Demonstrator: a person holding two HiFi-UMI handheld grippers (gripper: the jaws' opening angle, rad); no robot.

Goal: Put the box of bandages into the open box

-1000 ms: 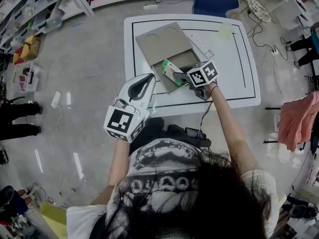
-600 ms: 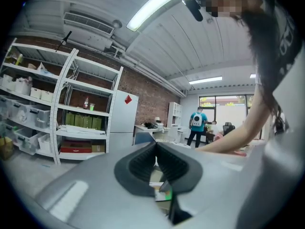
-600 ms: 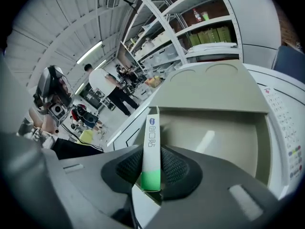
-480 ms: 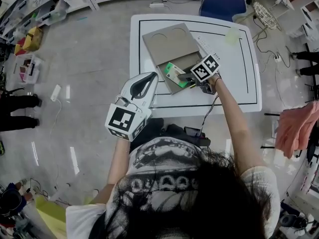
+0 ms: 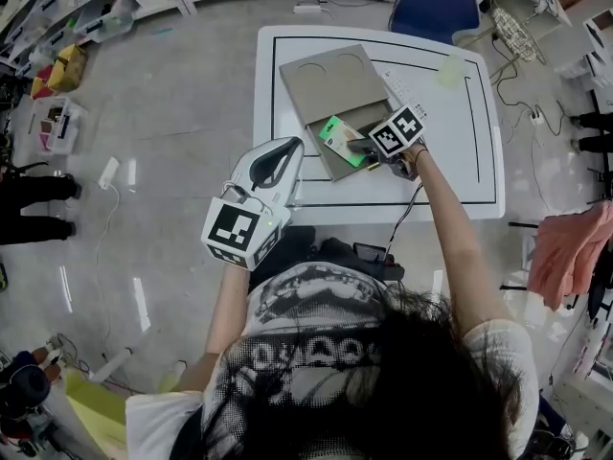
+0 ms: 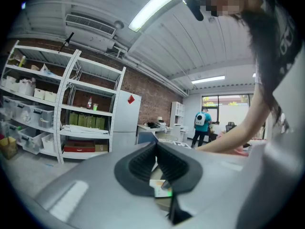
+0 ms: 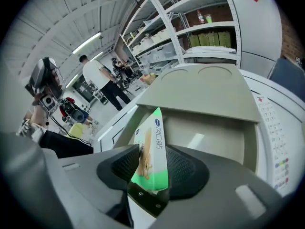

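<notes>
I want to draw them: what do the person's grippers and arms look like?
The left gripper and right gripper are grey shells with dark ribbed pads. Each carries a cube with black-and-white square markers. A black cable trails from the right one. The person wears a white short-sleeved T-shirt.

Left gripper [image 5: 285, 151]: we hold it close in front of the torso, left forearm [image 5: 226, 305] bent, the tool pointing roughly level. Its jaws stand together with nothing between them. Right arm [image 5: 450, 242]: we reach forward, elbow nearly straight and wrist tipped, so the right gripper [image 5: 362, 148] points steeply down. Its jaws have just been opening. The box of bandages [image 7: 153, 147] stands tilted between the pads, which sit loose about it.
</notes>
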